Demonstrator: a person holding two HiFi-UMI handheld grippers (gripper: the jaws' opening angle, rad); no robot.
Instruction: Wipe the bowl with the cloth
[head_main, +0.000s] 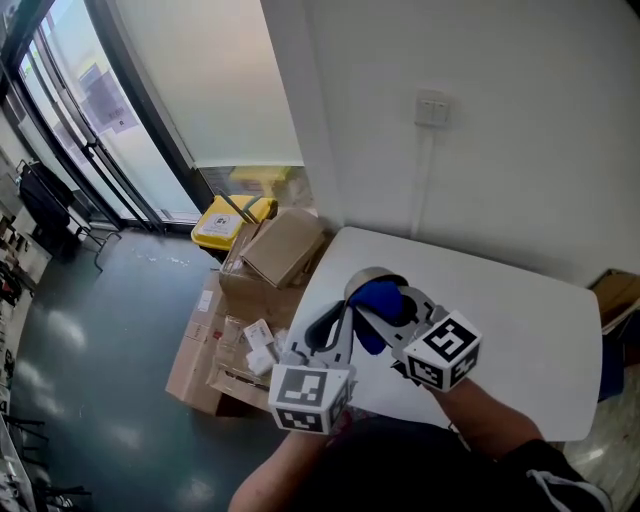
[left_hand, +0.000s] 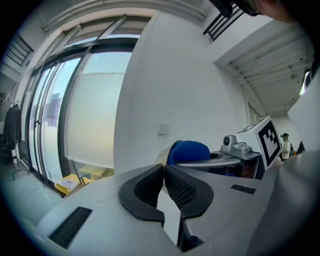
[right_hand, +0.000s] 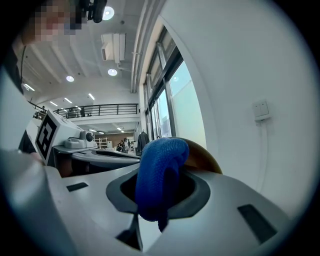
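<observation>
We look down on a grey-blue floor (head_main: 90, 350) with a white table (head_main: 520, 320) set against a white wall (head_main: 500, 180). Far to the left of the table, glass doors (head_main: 70, 130) run along the room's edge. Nearer the table, a yellow bin (head_main: 228, 222) stands on the floor. Just off the table's left end lies a heap of cardboard boxes (head_main: 285, 248), flattened and whole, with small white packets on the lower ones.

Over the near left part of the table we hold both tools. The left gripper (head_main: 343, 308) reaches up and away from us. Its jaws are pressed together, and their tips meet at the rim of the bowl (head_main: 368, 275), which they appear to pinch. From the left gripper view the bowl shows edge-on, straight above the meeting jaw tips. The bowl is tilted above the table, its tan inside turned toward our right tool.

The right gripper (head_main: 378, 318) comes in from the right and clamps a bunched blue cloth (head_main: 382, 298). A fold bulges out above the jaws and lies against the bowl's inside. A short end hangs below the jaws.

On the wall above the table sits a white wall plate (head_main: 432, 108) with a cable dropping from it. Past the table's right end a brown box (head_main: 615, 293) shows partly.
</observation>
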